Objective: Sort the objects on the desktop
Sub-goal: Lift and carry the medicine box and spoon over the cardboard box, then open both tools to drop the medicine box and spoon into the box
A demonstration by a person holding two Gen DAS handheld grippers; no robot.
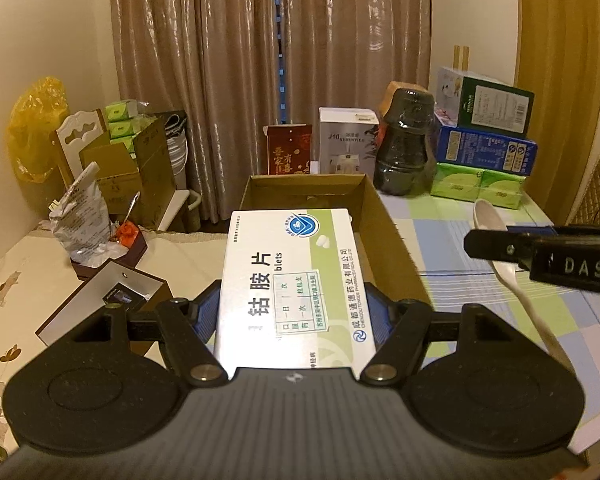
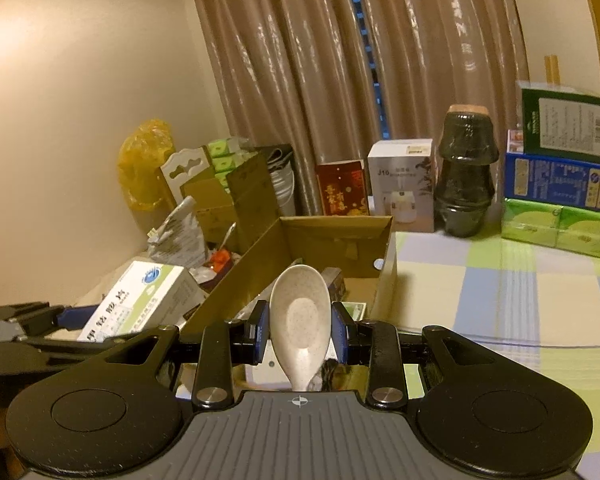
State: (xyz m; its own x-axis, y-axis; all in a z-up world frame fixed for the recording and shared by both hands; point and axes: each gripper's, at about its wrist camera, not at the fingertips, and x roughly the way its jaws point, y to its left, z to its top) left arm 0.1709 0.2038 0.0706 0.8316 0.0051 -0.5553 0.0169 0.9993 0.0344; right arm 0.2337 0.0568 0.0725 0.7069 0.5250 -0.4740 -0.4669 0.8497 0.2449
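A pill box [image 1: 292,284] is clamped across its width by the left gripper [image 1: 292,312], held before the carton [image 1: 384,220]. A spoon [image 2: 298,316] is pinched at its bowl by the right gripper [image 2: 299,330], above the carton's near end. The box is judged light and crushable; the spoon stiff and slippery, better taken at the neck.

White-green medicine box [image 1: 292,288] held flat, speckled cream spoon [image 2: 300,312] bowl-up, possibly plastic
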